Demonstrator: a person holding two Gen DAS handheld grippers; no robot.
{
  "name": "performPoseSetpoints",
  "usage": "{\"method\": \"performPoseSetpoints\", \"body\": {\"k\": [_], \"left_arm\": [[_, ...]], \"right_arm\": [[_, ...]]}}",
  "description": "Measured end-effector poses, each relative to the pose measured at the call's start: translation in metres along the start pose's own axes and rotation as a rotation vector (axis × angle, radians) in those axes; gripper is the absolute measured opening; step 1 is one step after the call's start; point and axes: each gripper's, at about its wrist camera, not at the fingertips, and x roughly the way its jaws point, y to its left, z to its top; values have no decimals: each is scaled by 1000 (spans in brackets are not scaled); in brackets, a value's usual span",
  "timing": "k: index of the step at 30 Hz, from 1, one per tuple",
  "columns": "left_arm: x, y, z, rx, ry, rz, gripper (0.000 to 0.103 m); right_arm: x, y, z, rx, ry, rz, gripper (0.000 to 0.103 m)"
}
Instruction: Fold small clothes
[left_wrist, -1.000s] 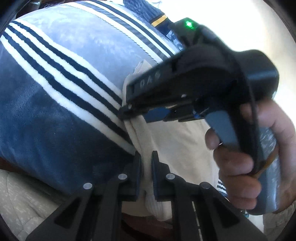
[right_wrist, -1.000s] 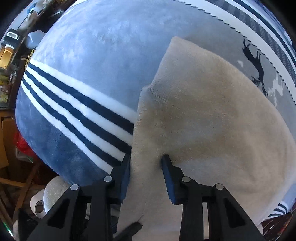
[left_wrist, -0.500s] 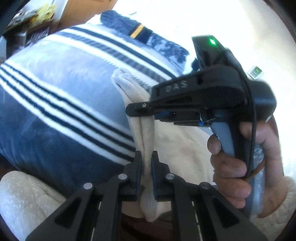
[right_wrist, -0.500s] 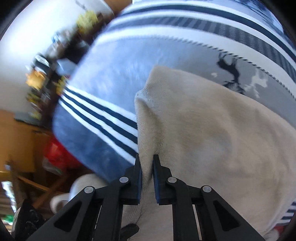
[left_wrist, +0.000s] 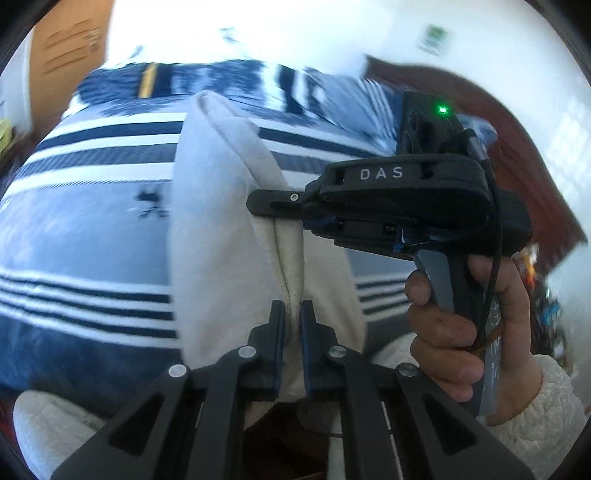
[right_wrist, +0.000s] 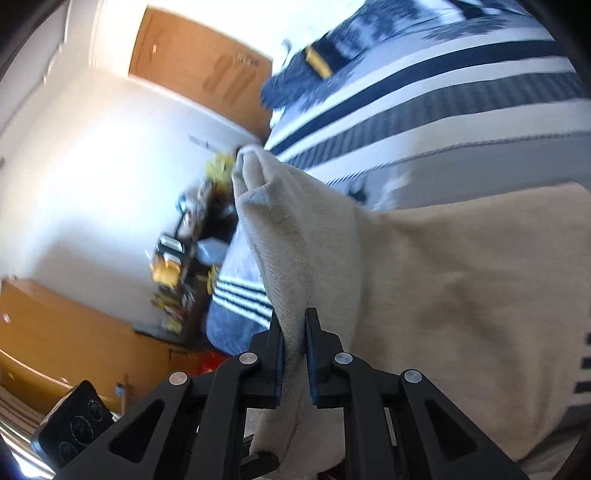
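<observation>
Cream knit garment (left_wrist: 221, 236) looks soft, light and floppy; left gripper (left_wrist: 291, 325) and right gripper (right_wrist: 294, 338) both pinch its edge; best hold there.

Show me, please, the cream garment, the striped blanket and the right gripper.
cream garment (left_wrist: 218, 236), left wrist view: its broad face.
striped blanket (left_wrist: 85, 236), left wrist view: pale blue band.
right gripper (left_wrist: 275, 218), left wrist view: its fingertips at the garment edge.

The cluttered dark shelf (right_wrist: 188, 254) against the white wall is motion-blurred, its contents unreadable. The cream knit garment (right_wrist: 461, 295) runs off the right wrist view's lower edge.
</observation>
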Motion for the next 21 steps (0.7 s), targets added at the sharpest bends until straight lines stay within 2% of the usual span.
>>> {"method": "performPoseSetpoints", "body": {"k": [4, 7, 10, 15, 18, 21], "left_arm": [[44, -44, 5, 75, 64, -10, 8], [78, -62, 5, 95, 116, -17, 8], [119, -77, 6, 107, 176, 2, 8], [158, -92, -11, 149, 256, 34, 8], [154, -97, -12, 124, 242, 11, 8], [142, -106, -1, 105, 217, -54, 8]], "right_arm": [[-46, -58, -6, 100, -71, 53, 10], [-61, -98, -7, 163, -113, 79, 10], [-64, -136, -5, 223, -131, 90, 10], [-57, -194, -19, 335, -137, 99, 10], [-63, -204, -27, 353, -138, 104, 9], [-85, -187, -24, 270, -207, 127, 9]]}}
